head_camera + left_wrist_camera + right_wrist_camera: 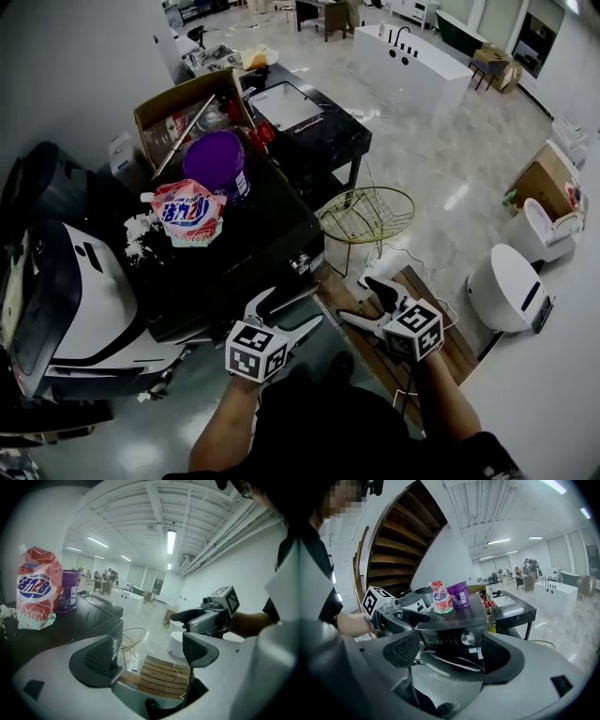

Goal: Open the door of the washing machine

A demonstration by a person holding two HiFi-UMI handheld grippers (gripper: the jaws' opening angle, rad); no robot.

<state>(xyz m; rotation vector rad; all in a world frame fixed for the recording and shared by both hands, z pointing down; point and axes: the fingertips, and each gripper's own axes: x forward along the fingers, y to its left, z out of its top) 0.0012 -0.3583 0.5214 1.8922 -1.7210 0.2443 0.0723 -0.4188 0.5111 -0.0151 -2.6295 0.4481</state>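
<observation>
A black front-loading washing machine stands ahead of me, with a pink detergent bag and a purple tub on its top. My left gripper is open and empty just off the machine's front corner. My right gripper, to its right, is open too. In the right gripper view the control panel knob and the dark round door lie ahead between the open right gripper, not touched. The left gripper view shows the open left gripper with floor behind it.
A white and black appliance sits left of the machine. Behind it are an open cardboard box and a black table. A wire chair, a wooden slatted panel and a white round bin stand to the right.
</observation>
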